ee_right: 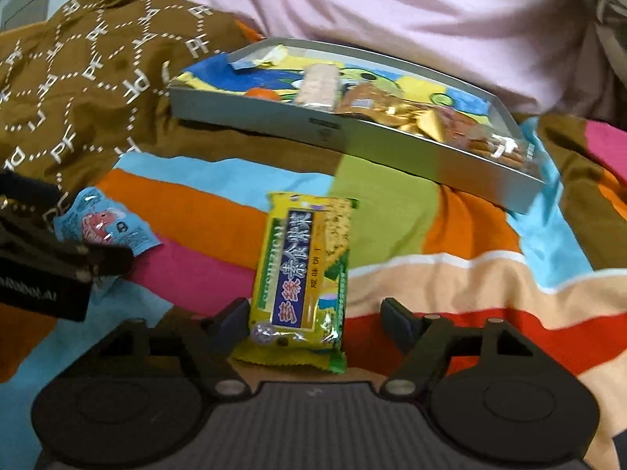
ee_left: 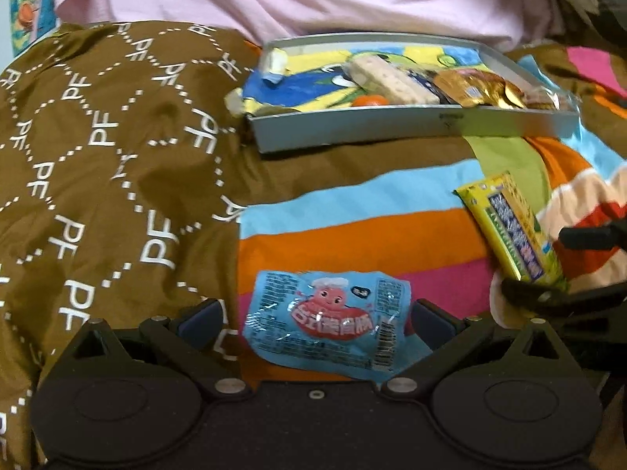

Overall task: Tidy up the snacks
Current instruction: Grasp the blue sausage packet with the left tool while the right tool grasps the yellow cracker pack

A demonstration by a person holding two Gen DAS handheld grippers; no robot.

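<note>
So from my left cam, the left gripper [ee_left: 317, 323] has its fingers spread wide with the blue snack packet [ee_left: 327, 321] lying flat between them on the striped bedspread [ee_left: 352, 243], pads not pressing it as far as I can see. The right cam only catches that blue packet [ee_right: 104, 225] at the edge, half hidden behind the other tool. What the right cam does give me is the yellow-green snack bar [ee_right: 301, 286] dead centre in the right gripper [ee_right: 315, 321]: the left pad looks right up against the wrapper, the right pad stands clear, so it's not clamped. The left cam shows that bar [ee_left: 509, 227] only off to the side. Both views show the grey tray [ee_left: 352, 133] further back holding more snacks on a cartoon liner, with brown patterned fabric [ee_left: 98, 156] beside it and someone's pink shirt [ee_right: 392, 11] behind
</note>
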